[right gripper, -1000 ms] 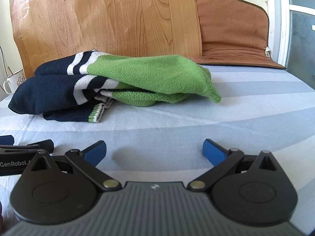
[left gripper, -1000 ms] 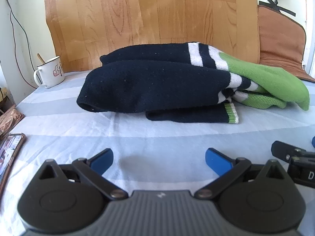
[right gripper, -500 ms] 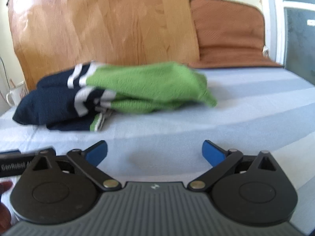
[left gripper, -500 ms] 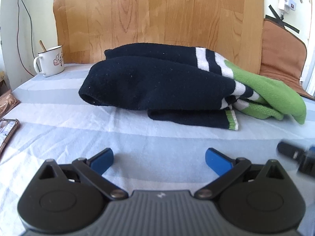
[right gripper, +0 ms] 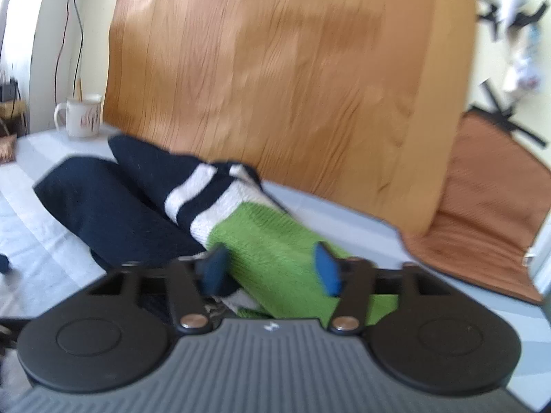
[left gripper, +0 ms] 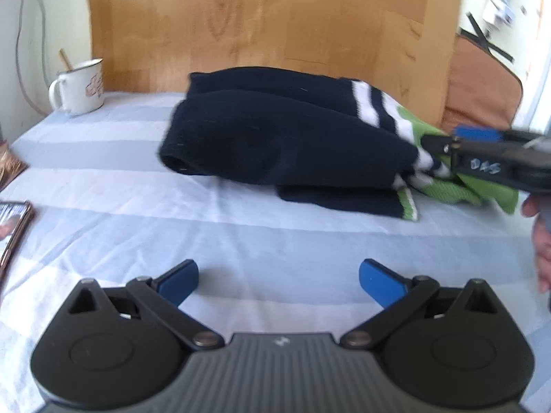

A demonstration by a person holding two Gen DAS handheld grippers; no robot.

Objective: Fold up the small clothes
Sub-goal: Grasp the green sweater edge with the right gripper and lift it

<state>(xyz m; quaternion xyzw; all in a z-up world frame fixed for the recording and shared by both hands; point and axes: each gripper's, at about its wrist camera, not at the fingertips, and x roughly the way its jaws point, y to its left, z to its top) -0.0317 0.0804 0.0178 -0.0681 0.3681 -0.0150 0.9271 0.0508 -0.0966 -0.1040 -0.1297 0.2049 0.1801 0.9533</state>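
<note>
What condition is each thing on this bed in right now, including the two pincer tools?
Sweater: folded, lying on the sheet.
Left gripper: open, empty, short of the sweater.
Right gripper: open, fingers either side of the green part.
Mug: upright, a stick standing in it.
Phone: lying flat, screen lit.

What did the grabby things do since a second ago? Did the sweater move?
The right gripper moved forward from the bare sheet to the sweater's green end, and its jaws have narrowed around the knit, though not visibly clamped yet. The left gripper stayed wide open over the sheet. The sweater and mug stayed put.
</note>
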